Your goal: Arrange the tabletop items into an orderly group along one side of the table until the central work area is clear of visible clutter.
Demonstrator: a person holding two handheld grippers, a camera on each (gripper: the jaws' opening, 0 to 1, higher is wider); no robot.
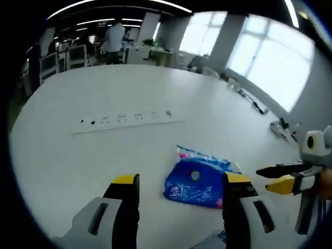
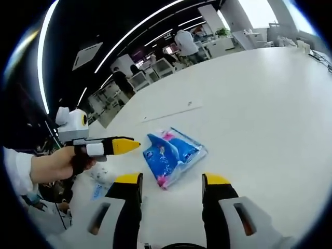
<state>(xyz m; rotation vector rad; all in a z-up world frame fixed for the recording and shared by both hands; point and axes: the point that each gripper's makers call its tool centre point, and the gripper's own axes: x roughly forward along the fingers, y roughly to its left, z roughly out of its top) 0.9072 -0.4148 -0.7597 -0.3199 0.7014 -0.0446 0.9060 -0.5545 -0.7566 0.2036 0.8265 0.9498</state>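
A blue tissue packet (image 1: 196, 182) with pink print lies flat on the white table (image 1: 129, 88). My left gripper (image 1: 181, 179) hovers open just in front of it, and its right jaw hides the packet's near corner. My right gripper (image 1: 267, 177) comes in from the right, close beside the packet. In the right gripper view the same packet (image 2: 174, 154) lies just beyond my open right gripper (image 2: 172, 179), nothing between its jaws. A hand holds the left gripper (image 2: 132, 146) at the packet's left, seen side-on.
A recessed socket strip (image 1: 124, 119) runs across the table beyond the packet. Another blue-and-white packet (image 2: 101, 189) lies near the table's edge. Small items (image 1: 280, 128) lie along the far right side. A person (image 1: 113, 37) stands among desks behind the table.
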